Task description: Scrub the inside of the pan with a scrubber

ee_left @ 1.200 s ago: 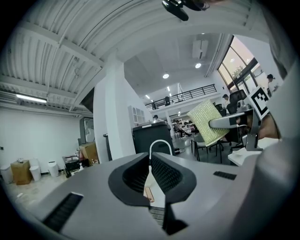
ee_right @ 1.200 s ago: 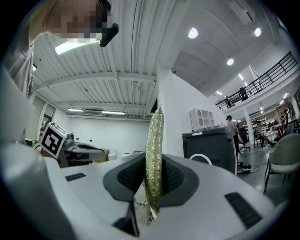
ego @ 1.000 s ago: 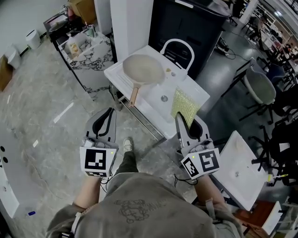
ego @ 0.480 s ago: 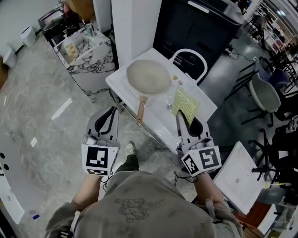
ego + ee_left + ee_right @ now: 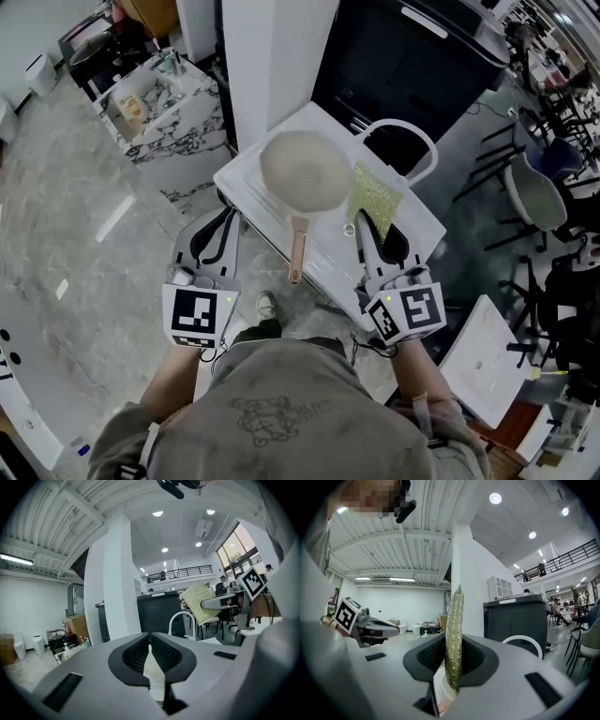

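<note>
A white worktop with a shallow sink (image 5: 246, 178) stands in front of the person, and a large black cabinet (image 5: 394, 66) stands on its far side. A round beige pan (image 5: 306, 169) with a copper-coloured handle lies open side up on the worktop's left part, its handle pointing to the near edge. A flat yellow-green mesh scrubber (image 5: 373, 192) is held over the sink, right of the pan and apart from it. The fingers of the right gripper (image 5: 362, 228) pinch its near edge. The left gripper (image 5: 223, 217) hovers over the floor by the worktop's near left edge, its fingers pressed together on nothing.

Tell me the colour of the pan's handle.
The handle is coppery pink; head view shows it best.
</note>
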Action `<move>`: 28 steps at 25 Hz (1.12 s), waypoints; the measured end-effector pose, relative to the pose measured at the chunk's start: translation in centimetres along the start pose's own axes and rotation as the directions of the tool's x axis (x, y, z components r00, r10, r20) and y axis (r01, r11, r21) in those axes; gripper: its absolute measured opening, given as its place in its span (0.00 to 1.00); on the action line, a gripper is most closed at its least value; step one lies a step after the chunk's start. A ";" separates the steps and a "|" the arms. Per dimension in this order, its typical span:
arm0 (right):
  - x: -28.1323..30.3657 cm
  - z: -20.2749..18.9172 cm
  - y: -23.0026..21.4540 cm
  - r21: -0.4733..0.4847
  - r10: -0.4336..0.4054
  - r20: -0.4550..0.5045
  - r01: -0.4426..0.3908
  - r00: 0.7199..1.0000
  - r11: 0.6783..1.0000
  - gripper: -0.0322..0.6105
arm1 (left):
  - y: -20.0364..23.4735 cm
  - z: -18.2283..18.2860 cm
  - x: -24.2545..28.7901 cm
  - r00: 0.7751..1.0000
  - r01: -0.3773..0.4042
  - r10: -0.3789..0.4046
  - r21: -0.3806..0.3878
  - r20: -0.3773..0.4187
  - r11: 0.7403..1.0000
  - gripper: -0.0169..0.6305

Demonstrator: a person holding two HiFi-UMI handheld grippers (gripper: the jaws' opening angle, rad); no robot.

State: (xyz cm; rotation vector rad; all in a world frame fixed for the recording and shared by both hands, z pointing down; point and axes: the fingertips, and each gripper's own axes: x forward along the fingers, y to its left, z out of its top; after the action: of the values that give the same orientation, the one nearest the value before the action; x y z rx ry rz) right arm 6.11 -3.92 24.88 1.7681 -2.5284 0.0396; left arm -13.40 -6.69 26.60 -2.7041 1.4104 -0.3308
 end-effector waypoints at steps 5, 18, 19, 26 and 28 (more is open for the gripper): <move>2.7 -0.8 -0.6 -0.009 -0.021 -0.026 0.021 0.999 1.000 0.16 | 2.1 -0.7 2.0 1.000 0.016 -0.016 -0.016 -0.002 1.000 0.07; 7.6 -4.1 -4.2 -0.062 -0.011 -0.150 0.002 0.989 0.998 0.16 | 3.3 -2.3 6.7 0.999 0.018 -0.021 -0.070 -0.038 0.997 0.07; 8.0 -4.3 -4.6 -0.064 -0.005 -0.156 -0.005 0.988 0.998 0.16 | 3.2 -2.4 7.1 0.999 0.014 -0.017 -0.076 -0.044 0.997 0.07; 12.0 -6.5 -6.7 -0.053 0.045 -0.197 -0.057 0.979 0.997 0.16 | 2.4 -4.3 9.8 0.991 0.018 -0.034 -0.124 -0.126 0.992 0.07; 13.2 -7.2 -7.1 -0.051 0.060 -0.207 -0.072 0.977 0.996 0.16 | 2.1 -4.9 10.7 0.988 0.022 -0.044 -0.149 -0.148 0.989 0.07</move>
State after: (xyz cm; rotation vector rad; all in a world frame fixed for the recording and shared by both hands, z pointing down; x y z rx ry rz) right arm 8.50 -18.40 32.83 1.5696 -2.4152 0.1418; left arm -10.26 -16.43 32.68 -2.8786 1.4845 -0.4615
